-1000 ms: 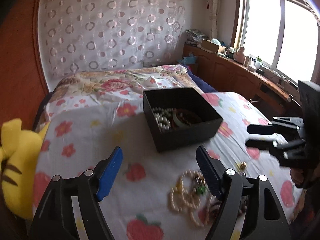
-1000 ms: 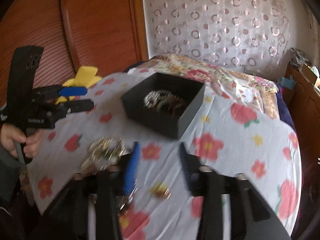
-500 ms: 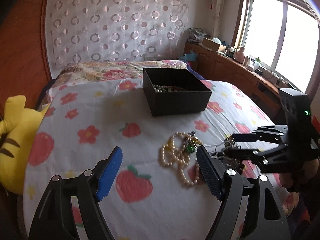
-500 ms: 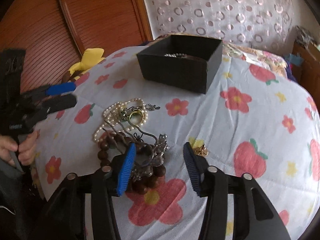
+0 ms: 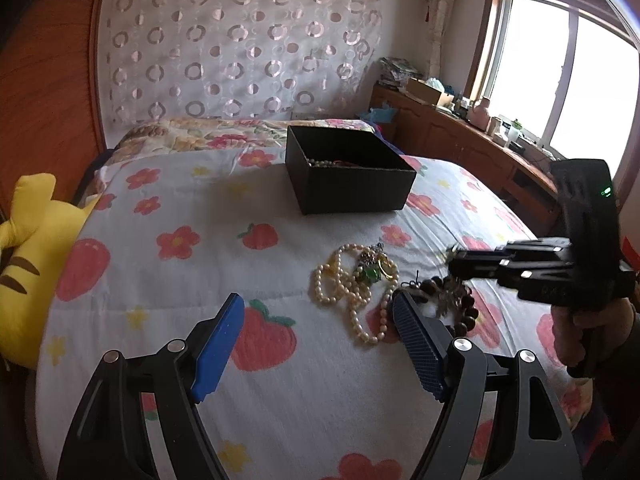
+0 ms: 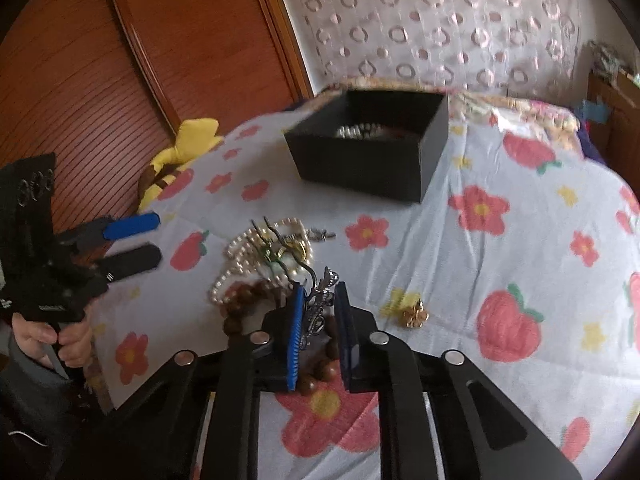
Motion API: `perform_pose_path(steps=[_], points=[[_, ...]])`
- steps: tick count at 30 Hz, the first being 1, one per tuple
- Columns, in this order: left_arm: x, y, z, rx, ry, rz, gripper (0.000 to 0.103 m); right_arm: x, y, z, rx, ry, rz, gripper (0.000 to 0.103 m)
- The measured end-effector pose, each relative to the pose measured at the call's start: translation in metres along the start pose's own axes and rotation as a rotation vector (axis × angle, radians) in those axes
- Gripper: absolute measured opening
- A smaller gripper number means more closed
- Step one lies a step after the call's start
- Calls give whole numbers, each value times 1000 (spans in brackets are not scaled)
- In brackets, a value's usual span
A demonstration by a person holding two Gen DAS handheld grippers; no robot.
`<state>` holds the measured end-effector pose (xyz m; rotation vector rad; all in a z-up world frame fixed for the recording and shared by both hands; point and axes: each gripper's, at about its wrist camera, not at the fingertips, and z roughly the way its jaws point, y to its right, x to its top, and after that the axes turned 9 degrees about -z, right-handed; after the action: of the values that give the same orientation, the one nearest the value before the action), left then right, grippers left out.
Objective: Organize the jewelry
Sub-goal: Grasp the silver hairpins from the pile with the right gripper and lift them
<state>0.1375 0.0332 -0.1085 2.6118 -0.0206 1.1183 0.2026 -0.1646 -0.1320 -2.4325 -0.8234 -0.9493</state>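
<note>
A black open box point(image 5: 348, 176) with pearls inside stands on the flowered bed; it also shows in the right wrist view point(image 6: 368, 148). A pile of jewelry lies nearer: a pearl necklace point(image 5: 348, 292), a green and gold pendant point(image 5: 376, 272) and brown wooden beads point(image 5: 460, 304). My right gripper point(image 6: 320, 300) is shut on a silver ornament point(image 6: 318, 312) above the brown beads point(image 6: 240, 300). A small gold piece point(image 6: 416, 314) lies to its right. My left gripper point(image 5: 318, 320) is open and empty, just before the pearls.
A yellow striped plush toy point(image 5: 28, 260) lies at the bed's left edge. A wooden wall point(image 6: 120, 60) stands behind it. A wooden cabinet point(image 5: 460, 140) with clutter runs under the window on the right. The patterned headboard cloth point(image 5: 240, 40) is at the back.
My right gripper has closed from open onto the silver ornament at the bead pile. My left gripper has drawn a little closer to the pearls and stayed open.
</note>
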Motion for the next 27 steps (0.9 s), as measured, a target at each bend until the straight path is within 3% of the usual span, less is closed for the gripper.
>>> perform_pose_path(steps=[2,14,17,21,27], points=[[-2,3,1,1,-5,5,74,3,-2,-7,-10,25,-10,10],[-5,14,19,1,-54,34,73,-9,12,-57,-83,131,8,10],[-4,16,27,-9,-82,51,55,-21,17,-65,-96,134,26,10],[-2,20,38,-21,-113,60,41,-37,24,-68,-113,127,58,10],[10,21,53,11,-131,64,40,-52,34,-69,-122,120,95,10]])
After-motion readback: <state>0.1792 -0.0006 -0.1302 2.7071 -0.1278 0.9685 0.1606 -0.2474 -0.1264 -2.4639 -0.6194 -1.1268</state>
